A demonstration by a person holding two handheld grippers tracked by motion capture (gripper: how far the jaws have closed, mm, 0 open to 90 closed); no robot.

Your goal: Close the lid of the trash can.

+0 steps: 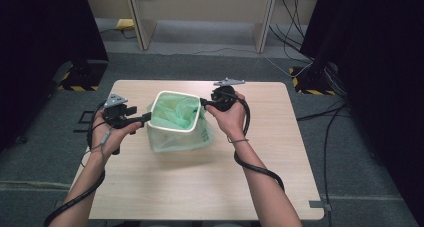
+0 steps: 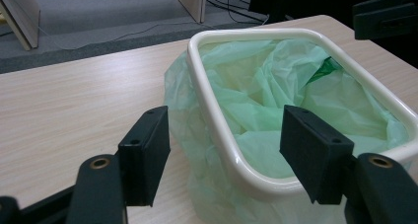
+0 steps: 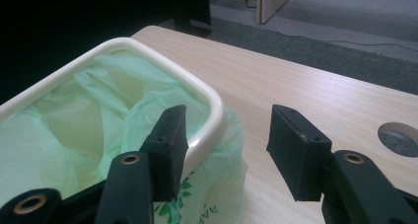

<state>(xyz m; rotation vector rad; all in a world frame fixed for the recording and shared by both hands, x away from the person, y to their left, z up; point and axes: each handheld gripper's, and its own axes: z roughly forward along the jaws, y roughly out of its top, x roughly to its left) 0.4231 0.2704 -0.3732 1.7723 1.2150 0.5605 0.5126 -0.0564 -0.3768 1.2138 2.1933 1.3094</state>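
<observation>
Presently, a cream plastic bin [image 1: 172, 118] at mid-table is catalogued with its pale green plastic liner bag [image 1: 176, 112] folded over the rim, left gripper [image 2: 224, 150] and right gripper [image 3: 224, 145] held apart astride opposite rim edges, fitting judged nearly finished, tidying outstanding.

A pale wooden table [image 1: 200, 187] stands on grey carpet [image 1: 210, 62], black curtains [image 1: 40, 32] flanking, cables [image 1: 295, 17] trailing behind

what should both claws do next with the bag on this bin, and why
Probably close both claws on the rim. The left claw and right claw are open, each straddling the white bin rim where the green bag folds over it, so pinching there would grip the loose film for pulling it snug.
</observation>
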